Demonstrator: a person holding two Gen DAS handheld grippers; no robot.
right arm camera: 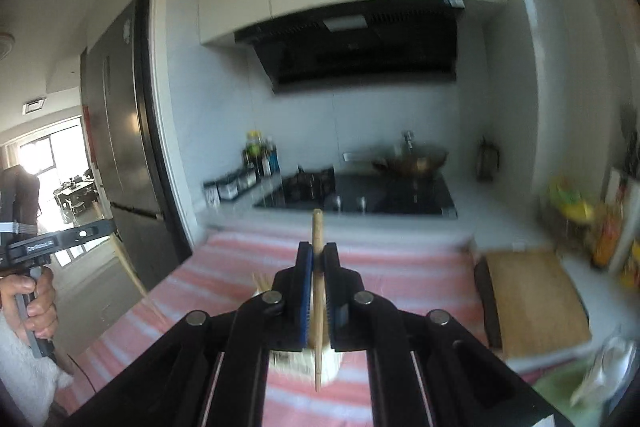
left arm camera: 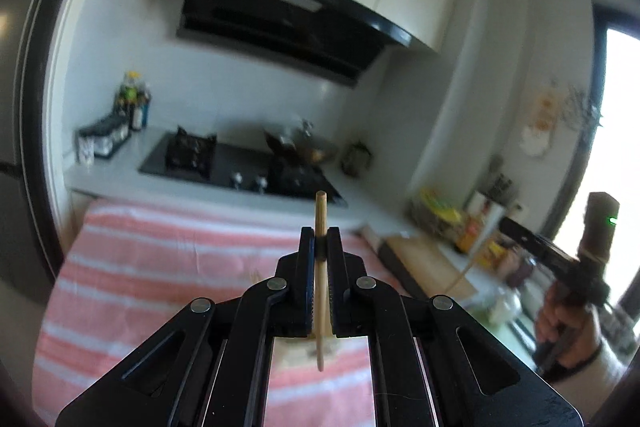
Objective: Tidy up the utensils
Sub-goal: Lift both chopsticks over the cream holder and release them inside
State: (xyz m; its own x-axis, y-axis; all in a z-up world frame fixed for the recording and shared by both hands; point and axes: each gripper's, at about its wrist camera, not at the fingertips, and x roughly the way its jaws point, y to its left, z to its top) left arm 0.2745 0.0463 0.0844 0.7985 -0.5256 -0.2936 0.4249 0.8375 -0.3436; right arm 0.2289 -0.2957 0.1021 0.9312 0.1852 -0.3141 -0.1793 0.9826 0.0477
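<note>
My left gripper [left arm camera: 320,241] is shut on a wooden chopstick [left arm camera: 320,287] that stands upright between its fingers, held above the pink striped cloth [left arm camera: 152,267]. My right gripper [right arm camera: 317,257] is shut on another wooden chopstick [right arm camera: 318,311], also upright. Below it a white utensil holder [right arm camera: 304,365] stands on the cloth [right arm camera: 400,275], with several chopstick tips [right arm camera: 262,281] sticking up at its left. In the left wrist view the holder [left arm camera: 304,349] shows just under the fingers. The right gripper also shows at the right of the left wrist view [left arm camera: 480,239], with its chopstick hanging down.
A black gas hob [right arm camera: 360,193] with a wok [right arm camera: 416,159] sits behind the cloth. A wooden cutting board [right arm camera: 532,299] lies to the right, with bottles and packets [right arm camera: 592,223] beyond it. Condiment bottles [right arm camera: 260,153] stand at the back left. A fridge [right arm camera: 120,131] is at the left.
</note>
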